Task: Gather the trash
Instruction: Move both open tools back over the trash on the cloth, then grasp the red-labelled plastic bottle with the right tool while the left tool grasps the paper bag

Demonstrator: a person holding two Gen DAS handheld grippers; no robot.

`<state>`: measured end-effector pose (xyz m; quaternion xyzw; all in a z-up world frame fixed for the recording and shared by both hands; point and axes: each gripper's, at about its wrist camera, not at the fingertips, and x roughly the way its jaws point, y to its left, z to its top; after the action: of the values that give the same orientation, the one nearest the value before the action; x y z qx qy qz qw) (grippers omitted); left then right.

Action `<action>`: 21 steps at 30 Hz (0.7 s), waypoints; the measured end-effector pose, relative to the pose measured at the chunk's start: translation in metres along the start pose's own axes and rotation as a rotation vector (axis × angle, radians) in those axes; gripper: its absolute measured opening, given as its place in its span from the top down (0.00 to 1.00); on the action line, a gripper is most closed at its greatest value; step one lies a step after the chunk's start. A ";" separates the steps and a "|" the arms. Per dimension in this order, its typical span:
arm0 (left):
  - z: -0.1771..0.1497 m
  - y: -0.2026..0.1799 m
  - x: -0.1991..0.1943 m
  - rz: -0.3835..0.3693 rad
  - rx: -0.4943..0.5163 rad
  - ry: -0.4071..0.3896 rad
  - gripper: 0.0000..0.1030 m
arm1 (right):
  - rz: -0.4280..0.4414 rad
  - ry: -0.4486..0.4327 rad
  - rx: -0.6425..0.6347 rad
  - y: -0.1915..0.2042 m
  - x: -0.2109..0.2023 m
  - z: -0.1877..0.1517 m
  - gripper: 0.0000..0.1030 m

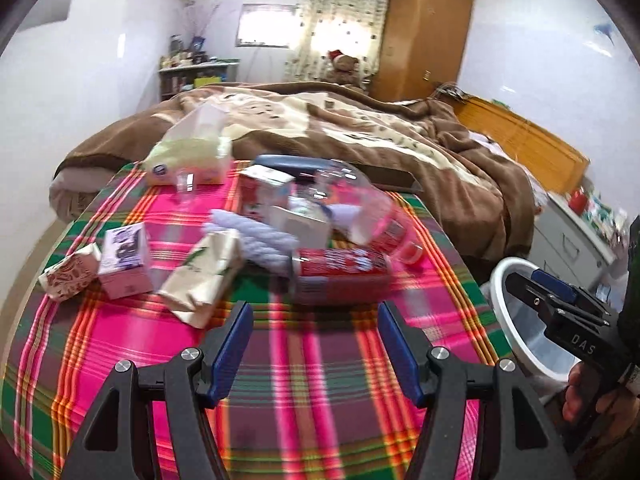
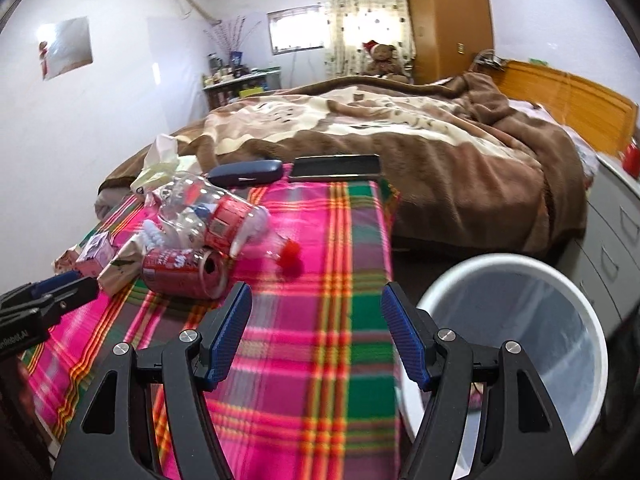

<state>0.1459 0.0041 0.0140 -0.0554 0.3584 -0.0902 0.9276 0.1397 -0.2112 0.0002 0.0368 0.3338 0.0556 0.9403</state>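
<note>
Both tools hang empty, jaws apart: left tool (image 1: 316, 344), right tool (image 2: 316, 336); the trash, a red can (image 2: 182, 274) among it, lies on the surface (image 2: 312, 360); the bin (image 2: 516, 344) waits beside it; next, a grasp.

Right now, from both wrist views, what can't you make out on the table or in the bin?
- White bin: floor of it hidden by its own wall and the right hand-held gripper, right wrist view.
- Red can: label blurred, left wrist view.
- Clear bottle: covers the cartons behind it, right wrist view.
- Tissue pack: print too small and blurred, left wrist view.
</note>
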 end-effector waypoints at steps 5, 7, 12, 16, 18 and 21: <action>0.008 0.025 0.004 0.042 -0.019 -0.002 0.38 | 0.047 0.002 -0.027 0.014 0.014 0.014 0.33; 0.013 0.034 0.010 0.055 -0.032 0.007 0.38 | 0.063 0.006 -0.035 0.020 0.021 0.021 0.33; 0.017 0.053 0.028 0.090 -0.024 0.039 0.38 | 0.127 0.012 -0.079 0.033 0.037 0.033 0.33; 0.018 0.070 0.043 0.110 -0.042 0.074 0.38 | 0.169 0.026 -0.085 0.035 0.051 0.039 0.33; 0.018 0.076 0.052 0.113 -0.048 0.094 0.38 | 0.190 0.034 -0.082 0.034 0.056 0.042 0.33; 0.019 0.082 0.064 0.096 -0.064 0.121 0.38 | 0.214 0.037 -0.085 0.035 0.063 0.045 0.33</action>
<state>0.2157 0.0721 -0.0272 -0.0625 0.4187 -0.0373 0.9052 0.2139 -0.1696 0.0001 0.0314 0.3424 0.1706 0.9234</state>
